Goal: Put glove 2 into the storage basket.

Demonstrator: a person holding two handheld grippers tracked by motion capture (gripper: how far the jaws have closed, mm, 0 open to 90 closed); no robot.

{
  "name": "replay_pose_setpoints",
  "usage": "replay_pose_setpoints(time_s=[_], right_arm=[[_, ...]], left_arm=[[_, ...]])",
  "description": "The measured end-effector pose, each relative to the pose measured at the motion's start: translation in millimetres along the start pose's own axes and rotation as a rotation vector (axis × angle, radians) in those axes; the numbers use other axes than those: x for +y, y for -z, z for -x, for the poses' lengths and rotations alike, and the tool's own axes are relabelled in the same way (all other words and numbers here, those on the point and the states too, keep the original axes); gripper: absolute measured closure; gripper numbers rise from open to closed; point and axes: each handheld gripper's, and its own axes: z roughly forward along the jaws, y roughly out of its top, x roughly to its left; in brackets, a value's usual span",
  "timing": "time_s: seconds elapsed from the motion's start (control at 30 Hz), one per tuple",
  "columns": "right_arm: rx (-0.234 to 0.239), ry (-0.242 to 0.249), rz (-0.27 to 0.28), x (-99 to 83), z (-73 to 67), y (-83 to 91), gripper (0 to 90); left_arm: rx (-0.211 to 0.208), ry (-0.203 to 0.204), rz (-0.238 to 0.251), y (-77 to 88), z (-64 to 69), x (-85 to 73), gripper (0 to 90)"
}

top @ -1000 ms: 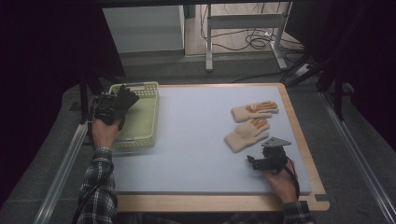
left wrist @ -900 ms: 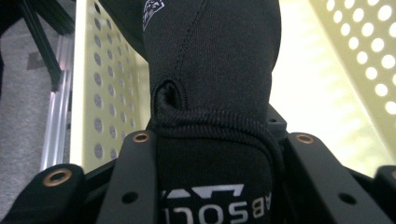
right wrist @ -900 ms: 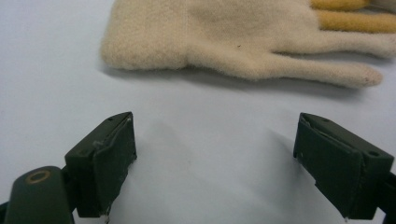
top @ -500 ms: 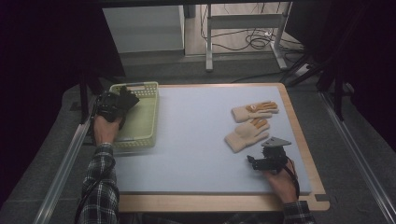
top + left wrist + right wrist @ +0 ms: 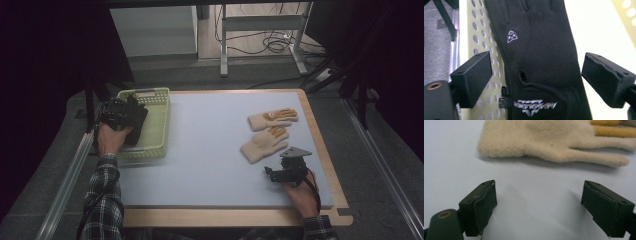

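A black glove [image 5: 541,57] with a white logo lies over the perforated wall of a yellow-green basket [image 5: 480,45]. My left gripper [image 5: 536,82] is open, one jaw on either side of the glove's cuff and neither touching it. In the high view the left gripper [image 5: 124,116] is at the basket's [image 5: 156,131] left rim, with the black glove [image 5: 139,127] draped inside. My right gripper [image 5: 275,175] rests open on the mat. Just beyond it lies a cream glove [image 5: 536,142] with orange fingers. That cream glove [image 5: 264,144] has a second one [image 5: 272,119] lying behind it.
The pale blue mat [image 5: 205,150] covers a wooden table [image 5: 225,217] with metal rails along both sides. A table frame and cables [image 5: 265,45] stand on the floor beyond the far edge.
The left hand has drawn back a little toward the person, and the black glove now lies lower in the basket. The right gripper has not moved.
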Motion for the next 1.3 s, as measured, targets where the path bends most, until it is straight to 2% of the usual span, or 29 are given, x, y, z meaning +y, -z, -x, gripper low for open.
replay_pose_setpoints(time_s=[0.07,0.13,0.2,0.37,0.47,0.63,0.8,0.9,1.23,1.3], right_arm=[[-0.001,0.000,0.000,0.0,-0.1,0.0,12.7],[-0.001,0.001,0.000,0.0,-0.1,0.0,12.7],[-0.001,0.002,0.001,0.0,-0.1,0.0,12.7],[-0.002,0.002,0.001,0.0,-0.2,0.0,12.7],[-0.002,0.003,0.001,0.0,-0.2,0.0,12.7],[-0.003,0.003,0.001,0.0,-0.3,0.0,12.7],[-0.003,0.003,0.001,0.0,-0.3,0.0,12.7],[-0.003,0.003,0.001,0.0,-0.3,0.0,12.7],[-0.005,0.006,0.000,0.0,-0.7,0.3,12.7],[-0.006,0.006,0.000,0.0,-0.8,0.3,12.7]], left_arm=[[-0.024,-0.005,0.002,1.6,-0.2,-0.9,8.9],[-0.016,-0.011,0.001,2.2,0.4,-1.9,10.2],[-0.025,-0.002,0.010,3.6,-0.5,-3.0,11.6],[-0.044,0.021,0.048,8.0,-2.4,-6.2,16.3],[-0.052,0.022,0.075,11.1,-2.3,-8.5,18.7],[-0.093,0.036,0.119,19.6,-4.1,-14.4,17.2],[-0.114,0.040,0.154,28.5,-6.0,-19.4,14.5],[-0.143,0.046,0.178,35.7,-6.5,-23.8,11.7],[-0.248,-0.011,0.234,57.6,9.3,-44.7,3.4],[-0.252,-0.017,0.239,59.0,11.4,-46.4,3.1]])
